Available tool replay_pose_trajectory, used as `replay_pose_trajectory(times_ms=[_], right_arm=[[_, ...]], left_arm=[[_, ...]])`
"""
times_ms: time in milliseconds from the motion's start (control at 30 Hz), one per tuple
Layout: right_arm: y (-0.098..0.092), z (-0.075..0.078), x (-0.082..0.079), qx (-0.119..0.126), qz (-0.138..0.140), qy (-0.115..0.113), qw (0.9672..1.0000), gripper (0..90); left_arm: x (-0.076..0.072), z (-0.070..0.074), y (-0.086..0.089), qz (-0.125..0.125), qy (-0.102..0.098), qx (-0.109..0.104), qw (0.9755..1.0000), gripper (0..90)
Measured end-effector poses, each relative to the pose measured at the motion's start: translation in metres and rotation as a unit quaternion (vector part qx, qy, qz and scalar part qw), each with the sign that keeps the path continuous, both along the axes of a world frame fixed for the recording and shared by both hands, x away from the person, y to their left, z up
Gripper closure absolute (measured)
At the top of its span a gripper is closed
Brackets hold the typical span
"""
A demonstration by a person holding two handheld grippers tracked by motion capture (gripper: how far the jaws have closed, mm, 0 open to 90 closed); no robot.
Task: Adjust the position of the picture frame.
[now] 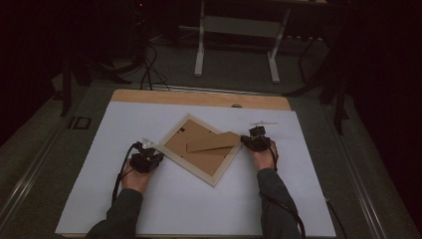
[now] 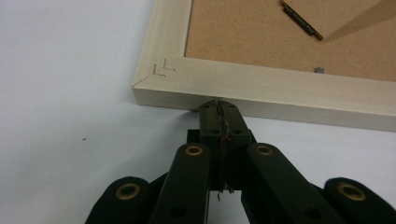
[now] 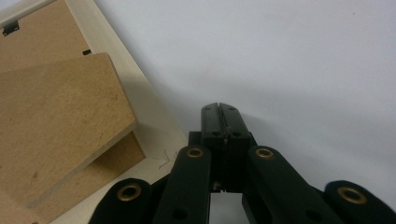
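Pale wood frame (image 1: pixel 199 149) face-down, turned diamond-wise on white sheet (image 1: pixel 124 209), brown backing (image 2: pixel 261 32) up. Loose stand flap (image 1: pixel 213 142) lies across backing, one end over right corner. Left gripper (image 2: pixel 219 105) jaws pressed together, empty, tip at frame's outer edge near left corner. Right gripper (image 3: pixel 219 108) jaws pressed together, empty, on sheet just beside right corner, apart from flap

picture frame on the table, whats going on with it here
A person works at a picture frame lying face down on the white table, with a hand-held gripper at each side. The left gripper is shut, its tip against the frame's outer edge. The right gripper is shut and empty beside the frame's brown stand flap.
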State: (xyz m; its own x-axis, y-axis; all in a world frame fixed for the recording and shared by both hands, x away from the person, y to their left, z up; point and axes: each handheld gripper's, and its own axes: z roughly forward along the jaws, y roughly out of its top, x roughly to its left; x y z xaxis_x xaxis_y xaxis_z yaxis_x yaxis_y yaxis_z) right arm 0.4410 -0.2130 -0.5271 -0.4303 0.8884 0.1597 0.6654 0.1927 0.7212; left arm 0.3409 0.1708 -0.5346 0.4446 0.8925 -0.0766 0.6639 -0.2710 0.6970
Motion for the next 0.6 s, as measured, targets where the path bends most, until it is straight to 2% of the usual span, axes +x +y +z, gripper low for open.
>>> replay_pose_trajectory(times_ms=[233, 433, 600], right_arm=[[0.002, -0.003, -0.003, -0.001, 0.003, 0.007, 1.0000, 89.9], [0.002, -0.003, -0.009, -0.006, 0.016, 0.007, 0.9998, 89.9], [0.004, -0.004, -0.014, -0.017, 0.035, 0.016, 0.9991, 89.9]], left_arm=[[0.000, 0.001, -0.004, -0.006, 0.001, 0.004, 1.0000, 90.0], [0.001, 0.001, -0.007, -0.010, 0.001, 0.002, 1.0000, 90.0], [0.002, 0.001, -0.011, -0.011, 0.002, 0.002, 0.9999, 90.0]])
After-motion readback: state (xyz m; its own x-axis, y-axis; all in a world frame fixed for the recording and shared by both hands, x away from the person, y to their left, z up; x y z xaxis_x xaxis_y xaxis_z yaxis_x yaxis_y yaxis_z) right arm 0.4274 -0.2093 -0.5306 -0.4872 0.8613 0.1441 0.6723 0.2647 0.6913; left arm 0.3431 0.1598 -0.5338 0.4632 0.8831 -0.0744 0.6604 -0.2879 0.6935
